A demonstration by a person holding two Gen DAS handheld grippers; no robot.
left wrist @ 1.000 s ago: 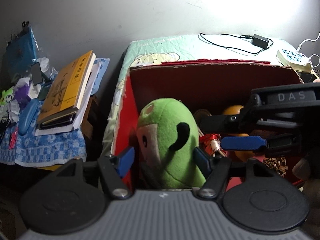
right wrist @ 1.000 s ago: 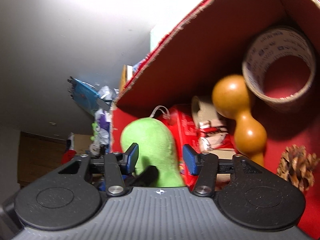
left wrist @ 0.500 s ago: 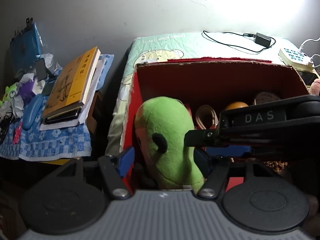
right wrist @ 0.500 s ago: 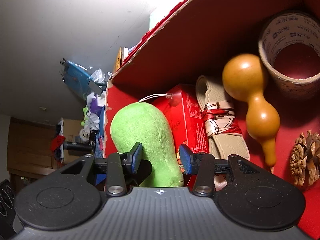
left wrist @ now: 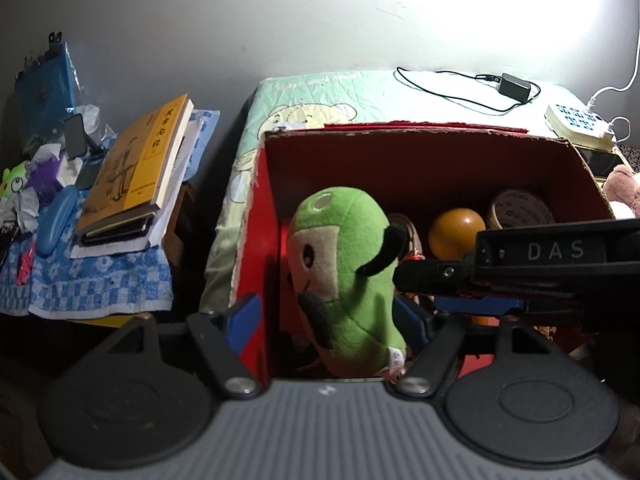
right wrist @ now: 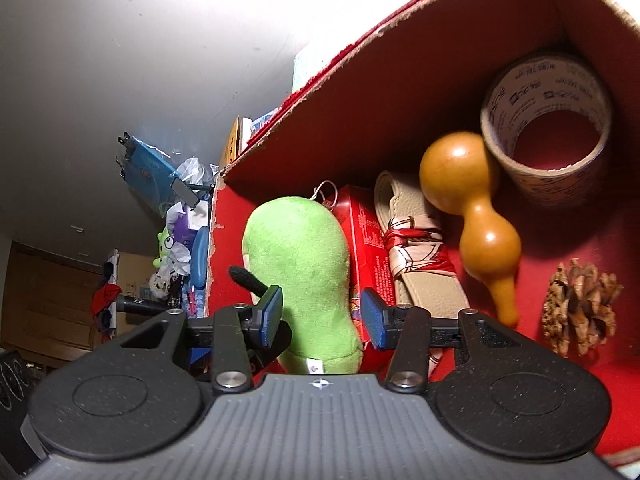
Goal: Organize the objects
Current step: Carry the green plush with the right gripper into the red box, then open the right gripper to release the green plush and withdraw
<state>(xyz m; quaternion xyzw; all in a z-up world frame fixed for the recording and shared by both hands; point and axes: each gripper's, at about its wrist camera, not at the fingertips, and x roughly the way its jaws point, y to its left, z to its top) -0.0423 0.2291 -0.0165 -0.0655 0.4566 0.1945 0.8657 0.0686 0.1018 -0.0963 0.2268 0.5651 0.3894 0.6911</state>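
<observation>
Green plush toy [left wrist: 344, 280] stood on end at the left end of the red cardboard box [left wrist: 420, 160], close against the left wall, its long axis running up and slightly tilted, face turned toward the left wrist camera. Left gripper [left wrist: 328, 320] straddled the box's left wall: one blue pad outside the box, the other inside beside the plush's lower body, jaws opening, with both wall and plush between them; no pad visibly pressed the plush. Right gripper [right wrist: 320, 316] came at the plush from its back side, jaws also opening, the plush's base between the two blue pads; the left-hand pad sat just beside the fabric, the other stood clear, so no firm pinch could be seen. Judged nearer and better lined up: the right gripper, since it had only the plush between its pads. Box contents, left to right in the right wrist view: plush, a red printed packet [right wrist: 368, 248], a beige strap bound with red-and-white ribbon [right wrist: 416, 248], an orange gourd [right wrist: 468, 216], a tape roll [right wrist: 548, 136] in the far corner, a pine cone [right wrist: 580, 308] on the red floor. Outside the box, well to the left: a stack of books [left wrist: 136, 172] on a blue checked cloth [left wrist: 92, 280].
</observation>
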